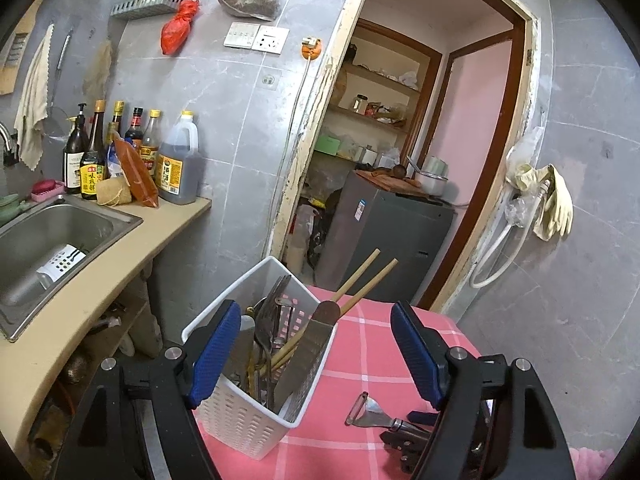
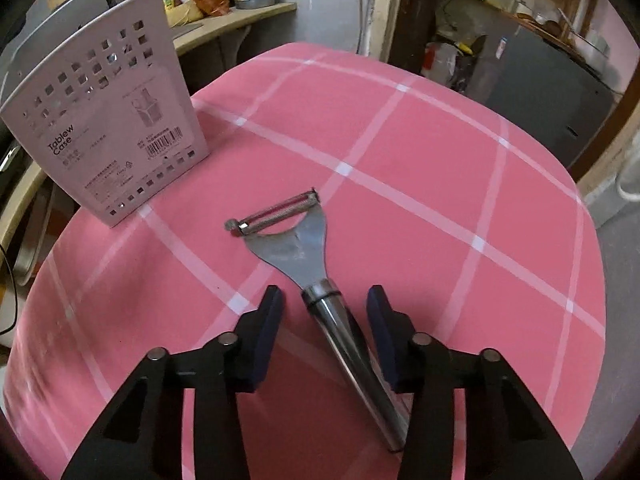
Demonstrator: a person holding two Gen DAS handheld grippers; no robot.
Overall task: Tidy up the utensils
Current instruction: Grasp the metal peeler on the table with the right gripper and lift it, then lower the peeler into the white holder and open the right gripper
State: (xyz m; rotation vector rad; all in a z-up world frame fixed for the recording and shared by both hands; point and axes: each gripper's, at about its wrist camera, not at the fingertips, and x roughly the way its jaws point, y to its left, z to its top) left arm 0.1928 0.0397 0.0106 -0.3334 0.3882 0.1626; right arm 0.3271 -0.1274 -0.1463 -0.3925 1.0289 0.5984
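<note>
Right gripper (image 2: 322, 300): fingers (image 2: 269, 320) at a middling gap, straddling the handle of the peeler (image 2: 308, 252), a sliver of cloth visible on each side of the steel; pads not yet pressing.

Peeler: flat on the pink checked tablecloth (image 2: 440, 184), blade head pointing away from the gripper, tapered polished handle running back between the jaws. Advice for the grasp: close square across the handle just behind the dark ring, where the taper is thinnest and the pads can seat low; the steel looks slick, so a skewed pinch would likely let it twist or squirt out.

Left gripper (image 1: 312, 352): fingers (image 1: 212, 356) spread wide, holding nothing, its left pad hard by the near wall of the caddy (contact cannot be told).

Utensil caddy (image 1: 244, 424): white, perforated, upright near the table's edge, already holding forks, chopsticks and a wide blade. Crowded; the peeler probably goes in handle first, into the free gap along the right wall.

Beyond: sink (image 1: 52, 236) and counter with bottles, unrelated.
</note>
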